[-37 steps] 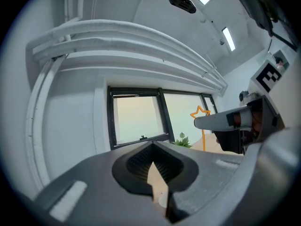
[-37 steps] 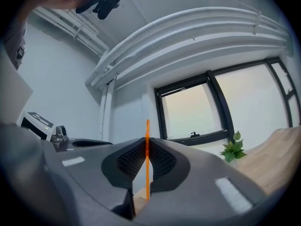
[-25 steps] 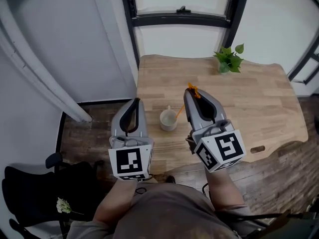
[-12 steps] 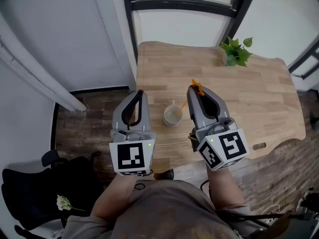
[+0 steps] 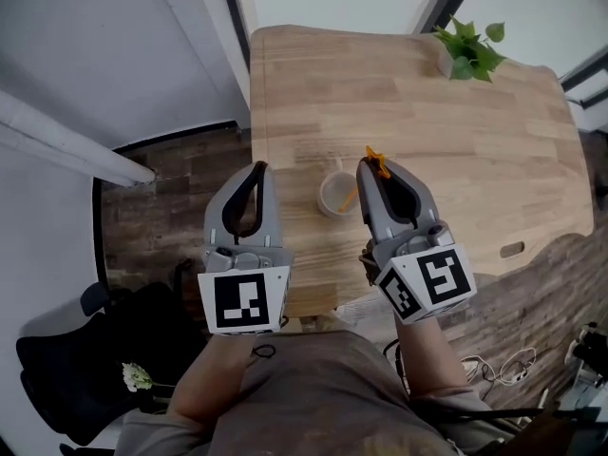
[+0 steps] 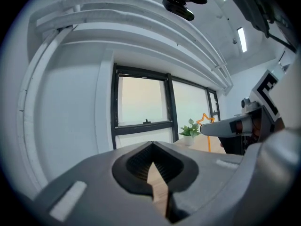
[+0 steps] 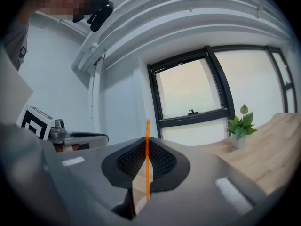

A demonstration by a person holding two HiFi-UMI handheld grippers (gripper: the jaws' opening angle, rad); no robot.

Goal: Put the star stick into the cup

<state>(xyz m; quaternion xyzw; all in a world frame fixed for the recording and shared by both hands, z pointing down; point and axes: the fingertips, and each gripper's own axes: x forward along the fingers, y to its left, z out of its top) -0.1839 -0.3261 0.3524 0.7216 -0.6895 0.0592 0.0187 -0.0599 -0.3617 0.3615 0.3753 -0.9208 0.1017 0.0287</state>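
Note:
A thin orange star stick (image 5: 377,163) is pinched upright in my right gripper (image 5: 370,166), which is shut on it; the star rises just above the tips. The stick's lower end slants left and down to the mouth of a small pale cup (image 5: 336,195) on the wooden table (image 5: 456,160); how deep it reaches is hidden. The stick (image 7: 147,159) runs straight between the right jaws in the right gripper view. My left gripper (image 5: 258,168) hovers left of the cup, at the table's left edge, shut and empty. From the left gripper view (image 6: 151,146) the star (image 6: 205,121) shows at right.
A small potted plant (image 5: 467,50) stands at the table's far right corner. The table's left edge drops to dark wooden floor (image 5: 161,217). A black chair (image 5: 66,369) and a white flower (image 5: 136,376) lie low left. Cables (image 5: 494,364) trail on the floor at right.
The head view has tipped down, so the window has left the picture. Both grippers keep their places beside the cup, and the stick's lower end now meets the cup's mouth.

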